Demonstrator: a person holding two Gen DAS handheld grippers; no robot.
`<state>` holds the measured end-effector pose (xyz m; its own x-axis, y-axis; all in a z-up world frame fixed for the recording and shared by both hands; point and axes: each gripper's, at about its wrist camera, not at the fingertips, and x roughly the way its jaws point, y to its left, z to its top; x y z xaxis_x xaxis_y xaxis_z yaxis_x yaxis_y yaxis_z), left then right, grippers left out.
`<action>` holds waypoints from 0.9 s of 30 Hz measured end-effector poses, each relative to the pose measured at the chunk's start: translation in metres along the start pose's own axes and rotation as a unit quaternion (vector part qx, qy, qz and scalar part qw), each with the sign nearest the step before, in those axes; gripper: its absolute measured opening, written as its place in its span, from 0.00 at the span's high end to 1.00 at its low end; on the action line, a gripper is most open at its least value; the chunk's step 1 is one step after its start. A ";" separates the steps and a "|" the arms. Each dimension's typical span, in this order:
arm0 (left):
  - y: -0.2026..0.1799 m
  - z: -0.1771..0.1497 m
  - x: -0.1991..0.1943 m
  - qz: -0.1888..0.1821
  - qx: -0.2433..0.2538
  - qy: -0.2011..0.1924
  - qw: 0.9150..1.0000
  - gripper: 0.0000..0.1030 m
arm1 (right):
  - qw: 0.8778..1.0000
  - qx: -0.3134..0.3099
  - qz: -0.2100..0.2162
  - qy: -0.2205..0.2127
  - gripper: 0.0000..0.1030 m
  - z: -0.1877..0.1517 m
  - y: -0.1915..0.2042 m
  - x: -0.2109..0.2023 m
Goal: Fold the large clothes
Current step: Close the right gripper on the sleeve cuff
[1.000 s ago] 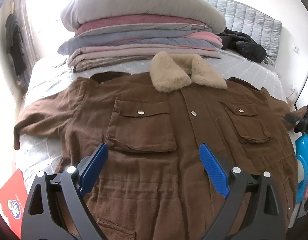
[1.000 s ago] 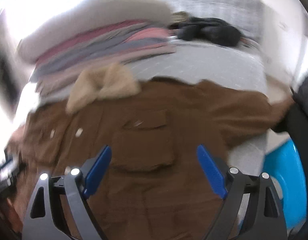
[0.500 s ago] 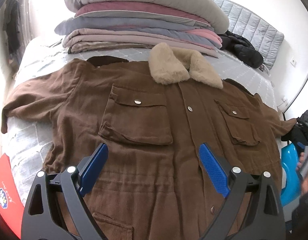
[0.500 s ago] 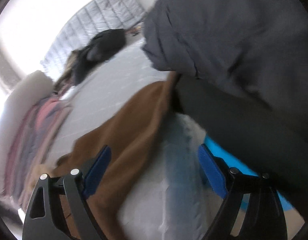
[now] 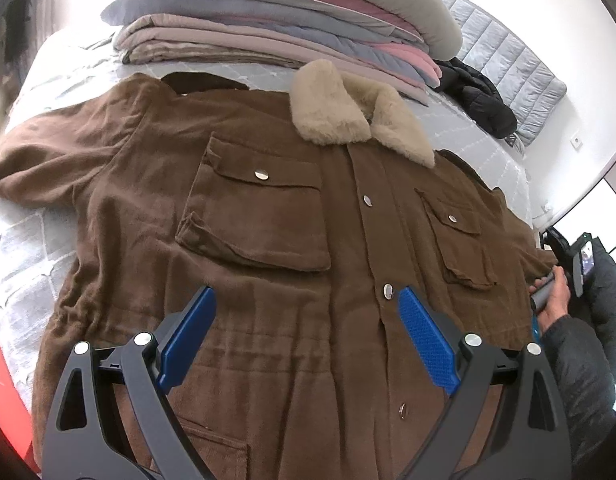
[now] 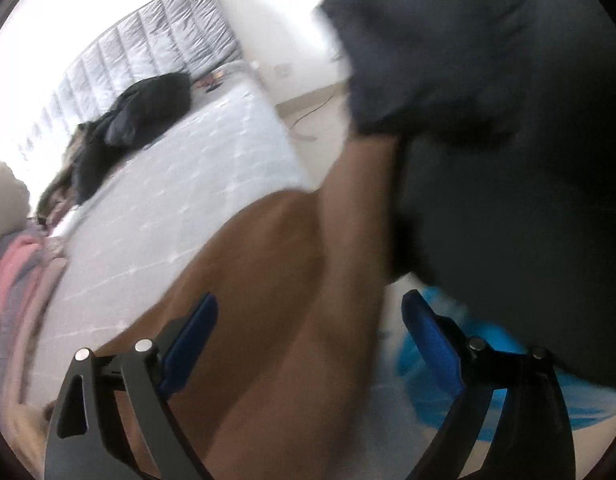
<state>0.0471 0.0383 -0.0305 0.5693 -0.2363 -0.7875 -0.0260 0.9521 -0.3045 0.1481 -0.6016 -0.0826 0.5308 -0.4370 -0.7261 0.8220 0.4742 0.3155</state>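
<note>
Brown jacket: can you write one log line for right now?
brown jacket: flat on bed, unfolded | left gripper: open above it | right gripper: opening over sleeve, nothing gripped

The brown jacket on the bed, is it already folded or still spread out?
Spread out. The jacket lies flat, front up, snaps closed, both chest pockets showing, left-view sleeve stretched sideways on the bed.

A big brown corduroy jacket (image 5: pixel 268 248) lay flat on the bed.

It had a fluffy cream fur collar (image 5: pixel 347 114) and shiny round snap buttons. The left gripper (image 5: pixel 306 332), with blue pads on black arms, hung wide open over the jacket's lower part. Behind the collar sat a tall pile of folded blankets (image 5: pixel 276 28). At the right edge, a hand (image 5: pixel 553 294) in a dark puffy sleeve (image 5: pixel 579 384) held a grey handle beside the jacket's sleeve.
</note>
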 end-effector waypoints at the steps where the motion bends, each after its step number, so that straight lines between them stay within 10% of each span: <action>1: 0.001 0.000 0.001 -0.002 -0.002 0.002 1.000 0.14 | 1.000 0.005 0.012 0.005 0.12 0.000 0.000 0.004; 5: 0.011 0.002 0.003 -0.010 -0.024 0.012 1.000 0.14 | 0.996 0.009 0.083 0.012 0.22 -0.002 -0.004 0.007; 7: 0.014 0.002 0.003 -0.008 -0.034 0.010 0.999 0.14 | 0.996 -0.006 0.086 0.018 0.67 0.000 -0.001 0.006; 10: 0.013 0.001 0.004 -0.008 -0.031 0.011 0.999 0.14 | 0.995 0.019 0.098 0.032 0.92 0.003 -0.013 0.008; 21: 0.016 0.001 0.004 -0.013 -0.035 0.015 0.999 0.14 | 0.982 -0.003 0.186 -0.024 0.93 0.012 0.007 -0.038; 27: 0.015 0.001 0.003 -0.013 -0.034 0.014 0.999 0.14 | 0.944 -0.155 0.279 -0.083 0.93 -0.015 0.081 -0.117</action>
<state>0.0495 0.0526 -0.0367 0.5466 -0.2676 -0.7935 -0.0680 0.9302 -0.3606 0.1496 -0.5011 0.0187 0.9097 -0.1550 -0.3852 0.3183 0.8560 0.4074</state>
